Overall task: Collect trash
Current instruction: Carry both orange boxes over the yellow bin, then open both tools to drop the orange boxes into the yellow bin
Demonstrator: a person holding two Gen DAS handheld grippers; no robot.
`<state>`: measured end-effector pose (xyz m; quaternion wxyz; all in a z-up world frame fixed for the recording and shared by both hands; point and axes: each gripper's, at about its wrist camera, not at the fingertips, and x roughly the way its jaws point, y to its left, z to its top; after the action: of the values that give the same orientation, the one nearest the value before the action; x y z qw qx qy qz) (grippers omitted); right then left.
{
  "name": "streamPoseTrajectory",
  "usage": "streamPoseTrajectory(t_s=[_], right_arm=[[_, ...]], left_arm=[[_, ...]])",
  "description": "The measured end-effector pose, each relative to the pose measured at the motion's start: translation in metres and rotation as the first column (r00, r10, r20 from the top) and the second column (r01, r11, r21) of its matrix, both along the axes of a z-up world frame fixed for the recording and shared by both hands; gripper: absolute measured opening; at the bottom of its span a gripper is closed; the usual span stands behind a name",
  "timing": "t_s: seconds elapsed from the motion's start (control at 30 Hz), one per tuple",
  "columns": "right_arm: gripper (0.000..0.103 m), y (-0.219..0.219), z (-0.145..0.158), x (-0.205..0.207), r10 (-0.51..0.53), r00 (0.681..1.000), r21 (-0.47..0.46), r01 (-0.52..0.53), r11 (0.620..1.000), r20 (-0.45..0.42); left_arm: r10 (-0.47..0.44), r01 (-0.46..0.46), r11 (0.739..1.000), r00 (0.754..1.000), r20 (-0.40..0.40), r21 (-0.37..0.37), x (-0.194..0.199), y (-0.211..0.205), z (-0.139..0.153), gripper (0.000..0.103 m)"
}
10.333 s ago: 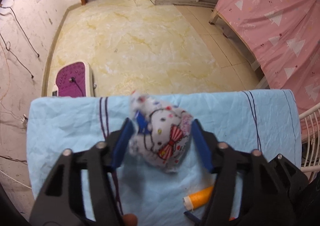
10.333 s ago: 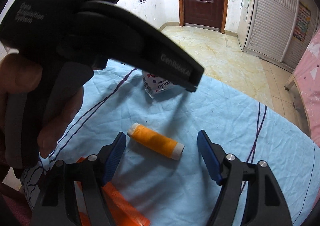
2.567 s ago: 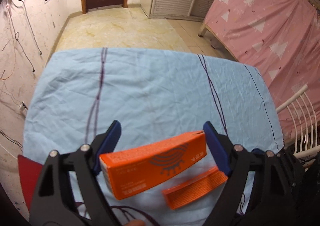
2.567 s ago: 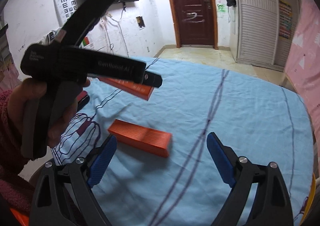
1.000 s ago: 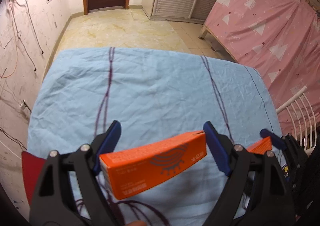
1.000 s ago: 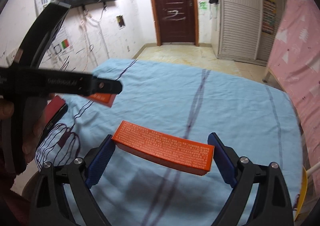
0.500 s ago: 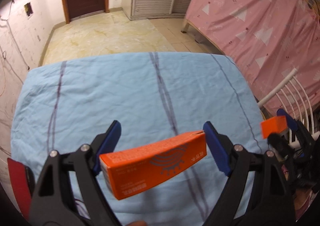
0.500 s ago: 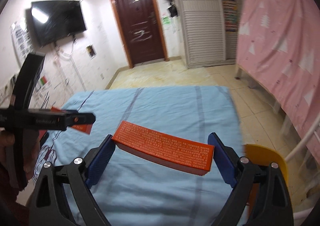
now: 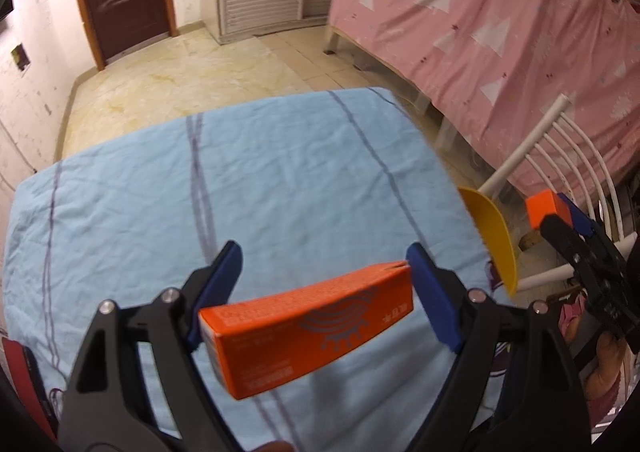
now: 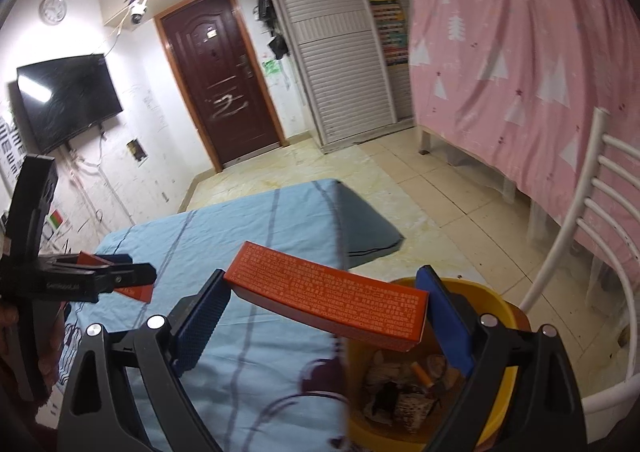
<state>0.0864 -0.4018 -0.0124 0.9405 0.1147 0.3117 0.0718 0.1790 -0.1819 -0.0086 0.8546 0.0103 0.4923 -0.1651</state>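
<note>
The orange box [image 10: 326,296] clamped between my right gripper's [image 10: 320,316] blue pads now hangs with its far end over the rim of the yellow bin [image 10: 498,306], where half a second ago it was over the blue sheet [image 10: 240,244] with the bin only just coming into sight at the side; inside the bin I see crumpled scraps and an orange spool already lying at the bottom. My left gripper [image 9: 324,292] is clamped end to end on the second orange box [image 9: 308,318], and that one is above the sheet, on the table side of the bin, though the view has swung so the bin's yellow wall [image 9: 490,232] shows off to the side of it. The sheet near the bin looks bare of other litter. I judge the right box is nearly placed for dropping, a little further over the bin's mouth, and the left box must travel across the table edge to follow
</note>
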Motion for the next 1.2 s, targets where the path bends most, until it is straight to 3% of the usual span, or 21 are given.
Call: streamPoseTrajectory(t_s=[0.33,0.7,0.87,1.03,1.2], right_arm=[[0.086,-0.065,-0.030,0.001,-0.103,0.994,0.098,0.106,0.989,-0.038],[0.091,-0.094,-0.068,0.018,-0.118,0.986,0.198,0.141,0.970,-0.121],[0.093,-0.128,-0.071,0.005,-0.200,0.974,0.256,0.222,0.941,-0.107],[0.093,-0.170,-0.073,-0.018,-0.327,0.941,0.300,0.339,0.892,-0.091],[0.093,-0.193,-0.072,-0.029,-0.386,0.919,0.301,0.391,0.870,-0.079]], left_arm=[[-0.071,0.070,0.997,0.997,-0.008,-0.025,0.000,-0.057,0.001,0.080],[-0.124,0.123,0.990,0.992,-0.005,-0.070,0.007,-0.124,0.005,0.080],[-0.161,0.159,0.982,0.987,-0.014,-0.106,0.008,-0.154,-0.001,0.080],[-0.211,0.204,0.969,0.976,-0.044,-0.137,0.006,-0.182,-0.018,0.080],[-0.265,0.255,0.955,0.963,-0.047,-0.151,0.003,-0.207,-0.028,0.081]])
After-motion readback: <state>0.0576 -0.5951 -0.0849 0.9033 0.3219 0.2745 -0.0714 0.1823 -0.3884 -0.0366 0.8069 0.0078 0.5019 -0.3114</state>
